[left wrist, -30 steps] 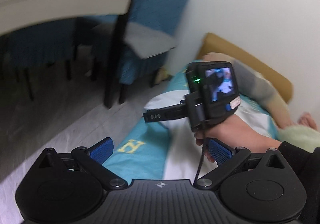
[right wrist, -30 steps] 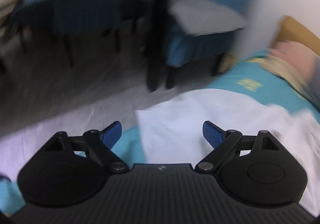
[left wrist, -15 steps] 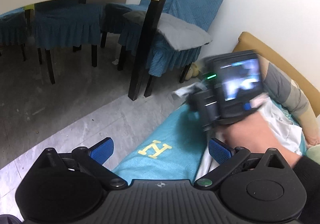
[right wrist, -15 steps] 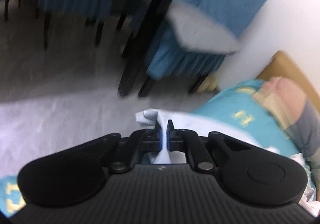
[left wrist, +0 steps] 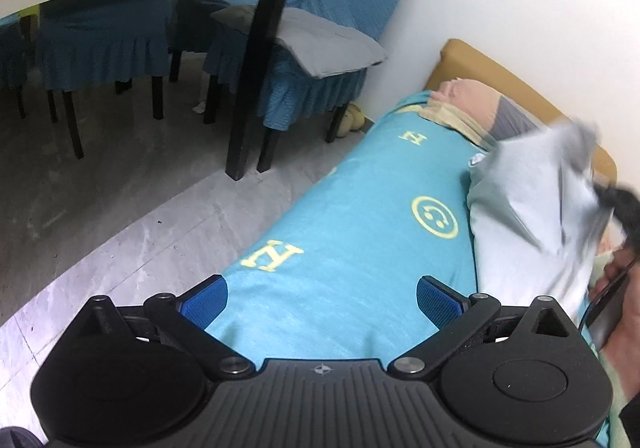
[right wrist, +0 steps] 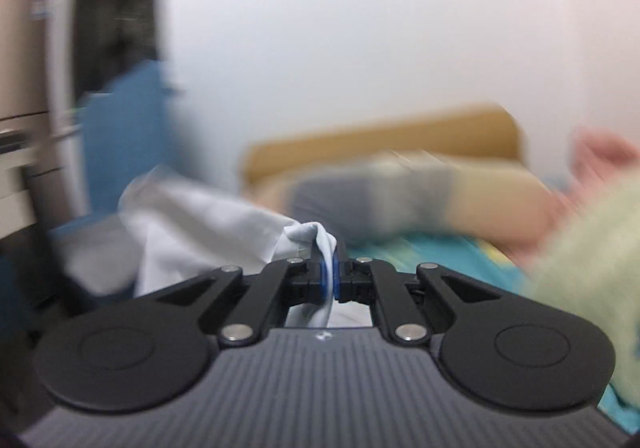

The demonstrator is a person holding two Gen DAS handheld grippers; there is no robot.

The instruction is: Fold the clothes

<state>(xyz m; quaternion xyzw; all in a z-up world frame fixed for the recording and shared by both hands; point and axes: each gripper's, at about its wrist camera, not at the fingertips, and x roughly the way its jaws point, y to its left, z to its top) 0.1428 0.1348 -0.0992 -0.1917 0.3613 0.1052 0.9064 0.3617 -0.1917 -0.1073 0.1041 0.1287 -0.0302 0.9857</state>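
Note:
A white garment (right wrist: 200, 224) hangs bunched from my right gripper (right wrist: 329, 278), whose blue pads are shut on a fold of it. In the left wrist view the same white garment (left wrist: 524, 215) is lifted and blurred at the right, above a turquoise blanket (left wrist: 352, 232) with yellow prints. The right gripper (left wrist: 618, 203) shows there only as a dark blur at the cloth's far right edge, with a hand (left wrist: 620, 312) below it. My left gripper (left wrist: 318, 298) stands open over the turquoise blanket, nothing between its fingers.
A tan headboard (left wrist: 512, 83) and a striped pillow (left wrist: 472, 103) lie at the bed's far end. A black table leg (left wrist: 256, 71) and blue-covered chairs (left wrist: 304, 59) stand on the grey floor to the left. A pale green fleece (right wrist: 588, 248) lies right of the right gripper.
My right gripper shut on the white garment's edge, then swung right and upward, pulling the cloth off the turquoise blanket. The left gripper stayed open, nearly in place.

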